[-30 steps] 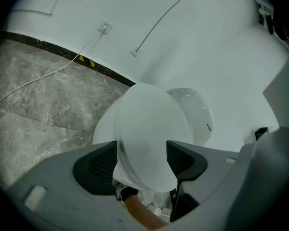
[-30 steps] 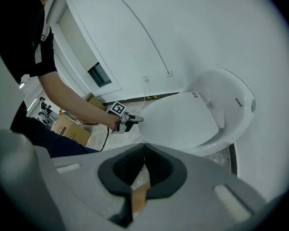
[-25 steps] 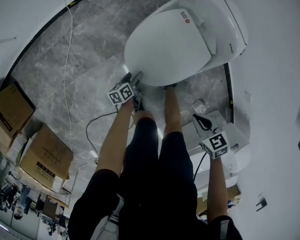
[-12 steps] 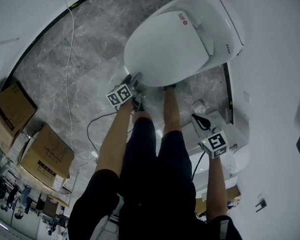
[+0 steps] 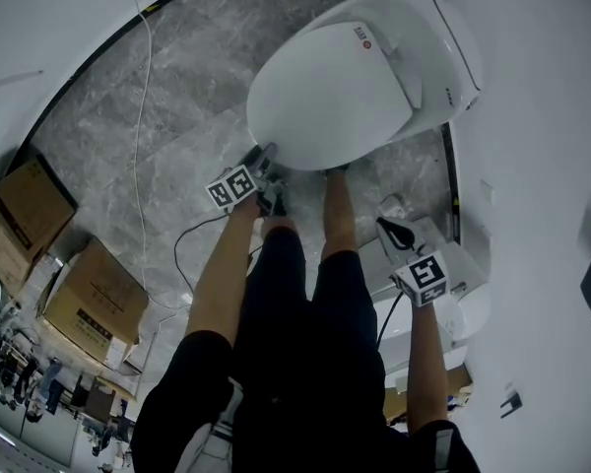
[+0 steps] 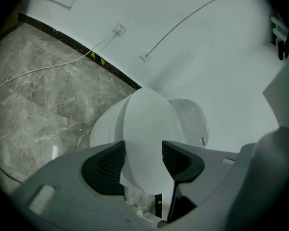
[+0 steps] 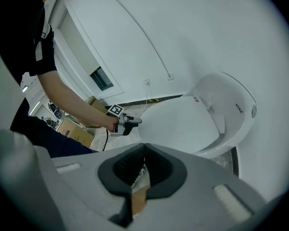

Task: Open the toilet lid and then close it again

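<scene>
Grey marble floor fills the upper left. My left gripper jaws, just narrowing, stand apart at the toilet lid front edge; my right gripper jaws are closed, empty.

At your 8 o'clock in the head view: two brown cardboard boxes, close together on the grey marbled stone floor. A thin white cable trails from 11 o'clock down toward 8. A black cable loops nearer centre. In your left gripper view, a white wall socket sits at 11 o'clock above the black skirting strip.
</scene>
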Motion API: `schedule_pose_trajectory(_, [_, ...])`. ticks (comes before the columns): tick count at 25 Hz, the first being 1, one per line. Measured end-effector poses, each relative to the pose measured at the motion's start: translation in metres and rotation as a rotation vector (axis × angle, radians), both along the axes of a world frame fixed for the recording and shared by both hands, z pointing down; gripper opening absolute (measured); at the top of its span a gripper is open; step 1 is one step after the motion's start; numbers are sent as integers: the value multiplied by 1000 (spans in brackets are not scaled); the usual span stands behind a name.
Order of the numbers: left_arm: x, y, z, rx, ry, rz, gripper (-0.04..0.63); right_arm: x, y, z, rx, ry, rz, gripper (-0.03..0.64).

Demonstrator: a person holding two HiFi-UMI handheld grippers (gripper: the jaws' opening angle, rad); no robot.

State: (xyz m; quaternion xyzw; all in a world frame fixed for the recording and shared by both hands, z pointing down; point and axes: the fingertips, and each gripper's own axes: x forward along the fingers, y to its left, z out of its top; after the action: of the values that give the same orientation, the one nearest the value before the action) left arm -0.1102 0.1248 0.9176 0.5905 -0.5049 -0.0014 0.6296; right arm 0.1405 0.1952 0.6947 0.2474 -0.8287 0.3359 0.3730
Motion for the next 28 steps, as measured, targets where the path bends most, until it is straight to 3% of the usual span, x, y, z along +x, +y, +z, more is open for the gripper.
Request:
schedule_pose_trajectory(4, [-2, 2, -9, -3, 16, 7, 239, -7, -3, -7, 10, -4, -11, 3])
schedule_pose_trajectory(16, [-7, 4, -46, 23, 45, -15, 77, -7, -15, -31, 34, -23, -11, 3])
schedule_pose_trajectory(28, [0, -3, -90, 39, 143, -39, 37, -26, -25, -57, 46, -67, -30, 3])
